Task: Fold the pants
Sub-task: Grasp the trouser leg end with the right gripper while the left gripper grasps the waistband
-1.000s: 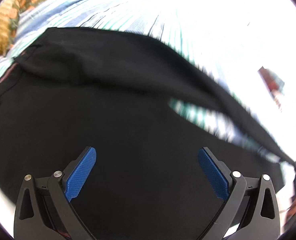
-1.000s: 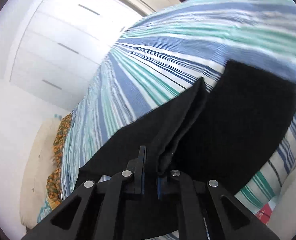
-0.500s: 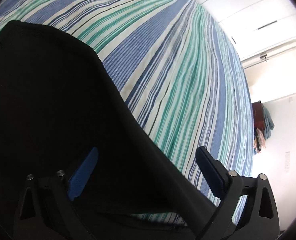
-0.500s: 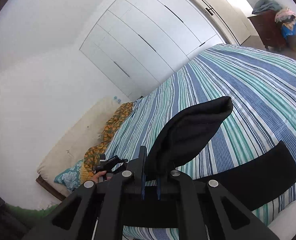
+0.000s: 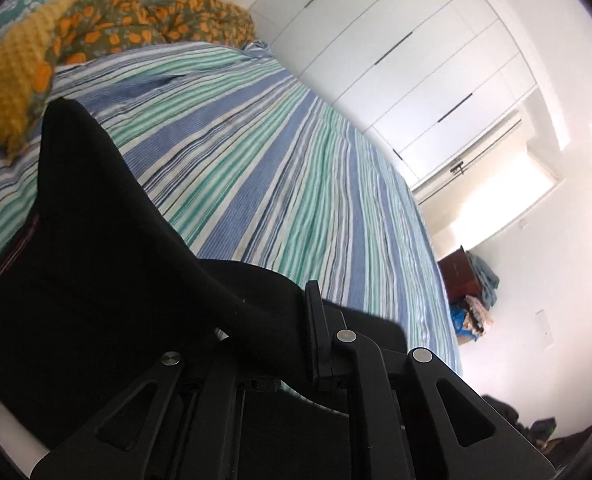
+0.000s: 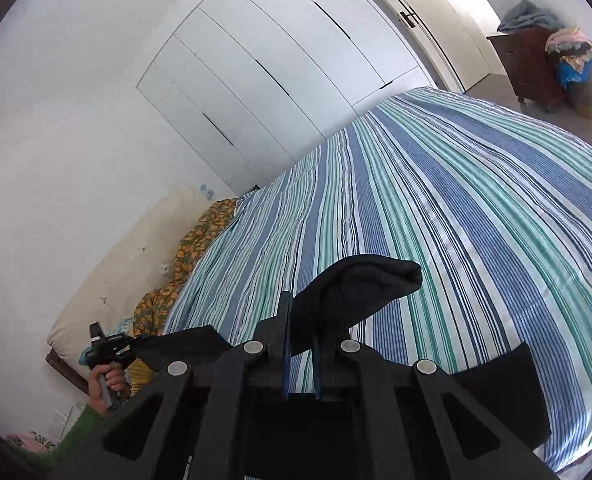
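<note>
Black pants (image 5: 96, 264) lifted off the striped bed (image 5: 296, 184), one end pinched by each gripper; fabric drapes back toward the person and down to the cover.

Step in hand, as I judge it — carrying the raised edge over to lay one half on the other; to do it well, keep both hands level and equally far out so the edge stays taut and straight, then lower it square onto the matching edge without dragging the lower layer.

Left gripper (image 5: 296, 344): jaws closing to a narrow gap, black cloth bunched between them and spilling over the left finger; the grip looks made.

Right gripper (image 6: 299, 360): jaws narrow, clamped on a fold of the pants that stands up ahead of the fingers.

The person's left hand (image 6: 110, 380) shows low in the right view, beside the orange-patterned bedding (image 6: 200, 240).
</note>
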Tool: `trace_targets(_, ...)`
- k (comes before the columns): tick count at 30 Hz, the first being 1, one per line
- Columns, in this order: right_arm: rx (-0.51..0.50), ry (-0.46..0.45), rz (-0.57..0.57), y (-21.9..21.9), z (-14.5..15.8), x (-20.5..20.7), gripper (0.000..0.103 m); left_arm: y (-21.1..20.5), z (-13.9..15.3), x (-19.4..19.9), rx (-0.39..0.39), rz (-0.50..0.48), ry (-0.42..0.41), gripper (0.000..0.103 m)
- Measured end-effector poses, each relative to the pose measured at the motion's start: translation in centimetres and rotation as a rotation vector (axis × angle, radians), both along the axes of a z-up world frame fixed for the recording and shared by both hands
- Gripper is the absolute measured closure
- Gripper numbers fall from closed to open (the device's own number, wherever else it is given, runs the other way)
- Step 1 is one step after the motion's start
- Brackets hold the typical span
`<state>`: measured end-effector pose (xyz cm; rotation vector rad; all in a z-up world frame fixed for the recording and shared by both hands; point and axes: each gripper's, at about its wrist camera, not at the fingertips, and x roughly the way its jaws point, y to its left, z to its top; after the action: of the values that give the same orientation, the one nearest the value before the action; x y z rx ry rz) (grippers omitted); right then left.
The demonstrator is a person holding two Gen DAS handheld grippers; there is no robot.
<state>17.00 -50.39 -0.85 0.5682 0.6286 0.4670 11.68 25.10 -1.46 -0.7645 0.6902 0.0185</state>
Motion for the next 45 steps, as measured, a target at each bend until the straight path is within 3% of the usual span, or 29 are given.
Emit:
trace_targets(3,-0.083,0.081,0.010,-0.7,-2.1,1.5,0.095,-4.2,-6.6,-4.5,0.015,0.014,0.146,0.094)
trace_targets(6,-0.217,0.291,-0.006,-1.8,-7.4,1.9,0.095,-8.2,-13.7,-5.4,0.015,-0.037,0.305,0.094)
trace_targets(9,-0.381,0.533,-0.023,-2.8,-13.8,1.6,0.095,-9.2,-16.0,-5.5,-0.002,-0.043,0.347,0.094)
trace_targets(11,-0.422,0.623,-0.037,-3.8,-16.6,1.1,0.095,-9.7,-15.2,-4.8,0.014,-0.047,0.340,0.094)
trace_targets(15,-0.343,0.597,-0.076,-5.4,-16.1,1.0,0.092,-9.7,-14.6,-4.3,0.020,-0.058,0.332,0.094)
trace_targets(20,-0.320,0.598,-0.075,-5.7,-16.2,0.7,0.075,-9.8,-15.2,-4.9,-0.006,-0.051,0.331,0.094)
trace_targets(22,-0.280,0.579,-0.100,-6.1,-15.6,0.1,0.062,-9.5,-15.5,-5.0,-0.014,-0.051,0.325,0.094)
trace_targets(24,-0.233,0.561,-0.124,-6.7,-15.0,-0.7,0.065,-9.2,-15.7,-5.2,-0.033,-0.048,0.318,0.094)
trace_targets(25,-0.221,0.553,-0.143,-6.8,-14.7,-1.0,0.089,-9.2,-15.8,-5.2,-0.038,-0.047,0.318,0.095)
trace_targets(26,-0.222,0.549,-0.163,-7.0,-14.6,-1.2,0.092,-8.9,-16.0,-5.6,-0.046,-0.052,0.318,0.097)
trace_targets(31,-0.334,0.510,-0.223,-6.6,-13.0,-2.6,0.092,-9.9,-15.0,-5.6,-0.010,-0.087,0.303,0.098)
trace_targets(35,-0.374,0.558,-0.272,-7.3,-13.7,-3.4,0.092,-10.4,-16.5,-5.1,0.018,-0.101,0.361,0.098)
trace_targets(39,-0.409,0.602,-0.273,-7.2,-14.3,-2.9,0.092,-10.4,-16.3,-5.4,0.026,-0.109,0.350,0.096)
trace_targets(45,-0.452,0.622,-0.270,-6.7,-14.7,-2.6,0.092,-9.5,-16.7,-6.2,-0.015,-0.079,0.347,0.085)
